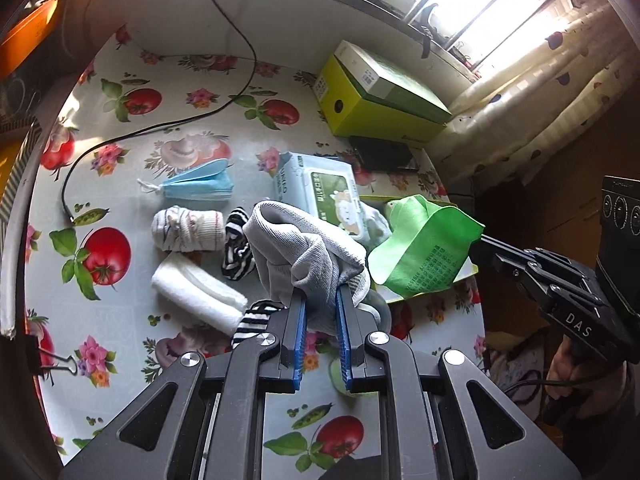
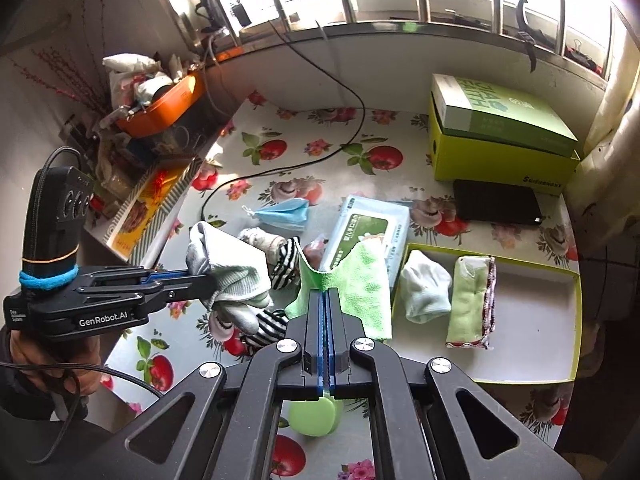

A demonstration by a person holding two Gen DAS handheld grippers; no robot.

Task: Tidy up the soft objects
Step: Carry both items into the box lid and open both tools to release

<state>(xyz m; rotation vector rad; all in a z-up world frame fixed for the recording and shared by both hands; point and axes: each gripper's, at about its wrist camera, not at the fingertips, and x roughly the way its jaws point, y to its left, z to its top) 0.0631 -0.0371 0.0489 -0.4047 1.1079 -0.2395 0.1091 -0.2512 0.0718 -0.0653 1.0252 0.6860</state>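
**Both tongs loaded, carry step under way**

Left gripper [image 1: 322, 296] clenched on a bunched grey sock [image 1: 304, 248], held above the table. Right gripper [image 2: 325, 294] pinched tight on one edge of a green cloth [image 2: 352, 280], the rest draping toward the shallow tray [image 2: 532, 364].

Judged step: ferrying soft items to the tray. Next move likely calls for carrying each over the rim and lowering before letting go.

Count: tray holds two, a pale sock [image 2: 424, 286] and a folded green towel [image 2: 470, 300]. Loose on the tablecloth [image 1: 132, 152]: one blue mask [image 1: 200, 182], one rolled sock [image 1: 188, 228], one white roll [image 1: 196, 292], two striped pieces [image 1: 238, 246], one wipes pack [image 1: 320, 186].
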